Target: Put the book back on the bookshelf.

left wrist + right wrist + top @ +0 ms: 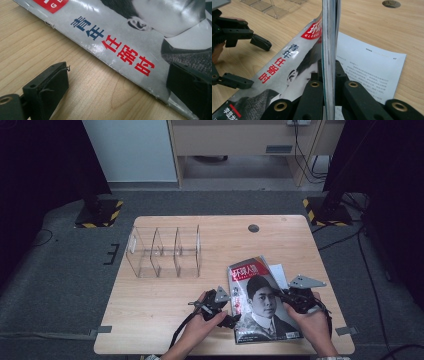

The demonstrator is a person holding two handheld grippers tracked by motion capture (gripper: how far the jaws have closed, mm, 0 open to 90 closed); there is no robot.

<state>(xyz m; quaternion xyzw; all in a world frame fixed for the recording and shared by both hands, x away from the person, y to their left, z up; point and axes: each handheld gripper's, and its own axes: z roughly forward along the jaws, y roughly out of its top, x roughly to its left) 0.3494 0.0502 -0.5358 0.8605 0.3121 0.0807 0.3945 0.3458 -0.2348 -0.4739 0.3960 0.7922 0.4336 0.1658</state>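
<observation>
Wood table (165,305) on grey carpet, dark room; clear 3-bay organizer (165,251) far left. I see the magazine (261,302) near right: red masthead, b/w portrait cover, loose page beside. My right gripper (329,75) clamps its edge; left gripper (117,85) gapes wide at its spine.

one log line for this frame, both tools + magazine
left tool: open, astride magazine spine edge | right tool: shut on magazine's lifted right edge | loose page: flat on table
</observation>
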